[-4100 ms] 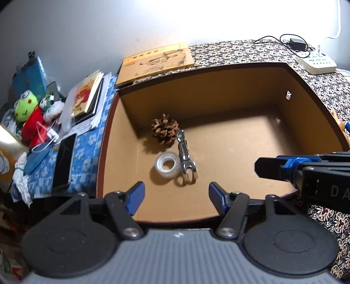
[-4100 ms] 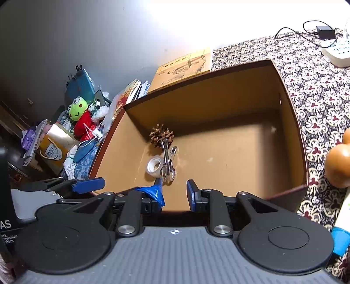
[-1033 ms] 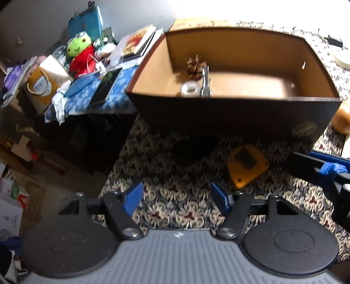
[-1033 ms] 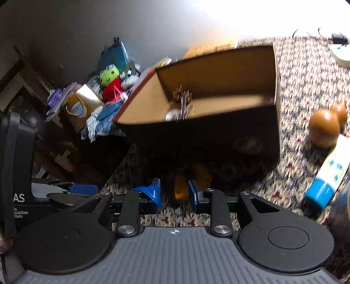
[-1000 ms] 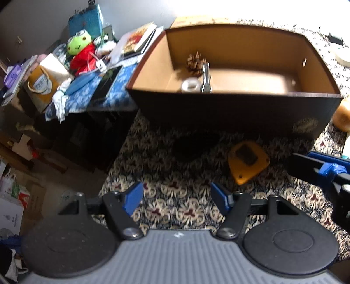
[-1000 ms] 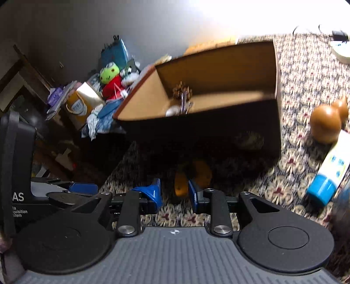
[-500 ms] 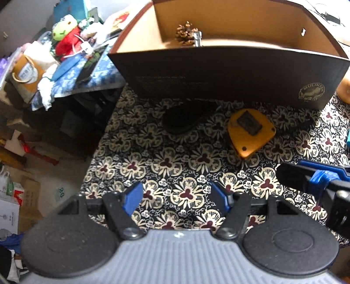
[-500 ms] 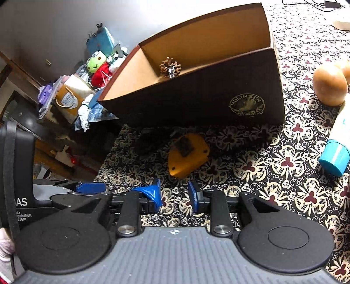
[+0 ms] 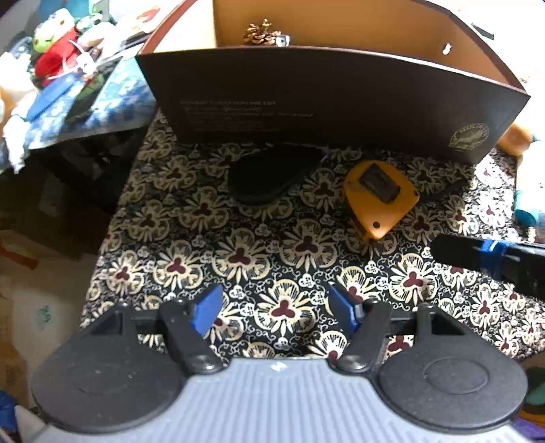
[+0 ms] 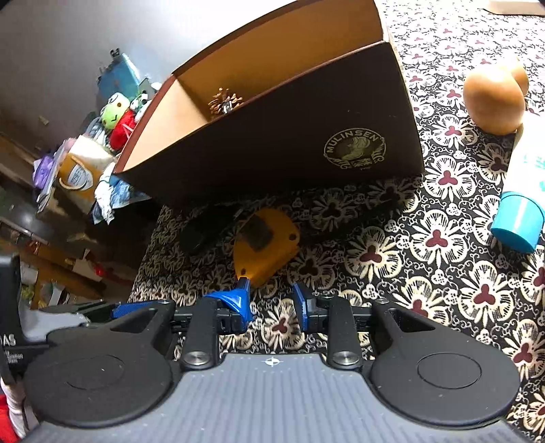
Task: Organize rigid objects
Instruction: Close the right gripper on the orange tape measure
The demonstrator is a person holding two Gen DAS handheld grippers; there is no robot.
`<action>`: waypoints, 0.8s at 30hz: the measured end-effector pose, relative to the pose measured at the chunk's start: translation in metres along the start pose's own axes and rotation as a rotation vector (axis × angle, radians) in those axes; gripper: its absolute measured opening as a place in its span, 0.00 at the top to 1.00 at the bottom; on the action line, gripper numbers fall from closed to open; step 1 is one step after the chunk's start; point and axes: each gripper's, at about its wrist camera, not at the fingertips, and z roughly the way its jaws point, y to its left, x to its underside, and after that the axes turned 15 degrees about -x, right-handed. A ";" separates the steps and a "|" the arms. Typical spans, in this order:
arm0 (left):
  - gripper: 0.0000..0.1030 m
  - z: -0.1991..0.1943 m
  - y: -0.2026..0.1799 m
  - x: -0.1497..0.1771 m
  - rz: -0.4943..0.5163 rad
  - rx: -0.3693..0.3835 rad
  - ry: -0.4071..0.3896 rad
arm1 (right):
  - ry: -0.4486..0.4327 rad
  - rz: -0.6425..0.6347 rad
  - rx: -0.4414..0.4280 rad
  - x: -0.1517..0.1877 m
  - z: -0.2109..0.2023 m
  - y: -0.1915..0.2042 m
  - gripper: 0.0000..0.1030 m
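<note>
A dark brown cardboard box (image 9: 323, 98) (image 10: 289, 146) stands on the flowered tablecloth, with a pine cone (image 9: 260, 32) (image 10: 223, 97) and a metal tool showing over its rim. An orange tape measure (image 9: 378, 197) (image 10: 264, 243) lies in front of it, beside a black pouch (image 9: 269, 175) (image 10: 204, 230). My left gripper (image 9: 277, 308) is open and empty, low over the cloth, short of the pouch. My right gripper (image 10: 272, 301) is open and empty, just short of the tape measure; its finger also shows in the left wrist view (image 9: 477, 254).
A tan gourd (image 10: 494, 97) and a white tube with a blue cap (image 10: 519, 211) lie right of the box. Left of the table's edge (image 9: 112, 218) are a frog plush (image 10: 115, 114), books, a paper bag and floor clutter.
Both grippers have pulled back from above the box and come down low over the cloth in front of it. The tape measure and pouch are now close ahead. Both stayed open.
</note>
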 end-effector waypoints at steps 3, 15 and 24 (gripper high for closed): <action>0.34 0.005 0.009 0.003 0.012 0.048 -0.021 | -0.010 0.001 -0.012 -0.005 0.005 0.005 0.90; 0.31 0.008 0.015 -0.013 0.106 0.283 -0.102 | -0.110 0.053 0.078 -0.025 0.017 0.005 0.90; 0.30 0.017 -0.006 -0.024 0.226 0.289 -0.073 | -0.145 0.067 0.118 -0.027 0.025 0.011 0.89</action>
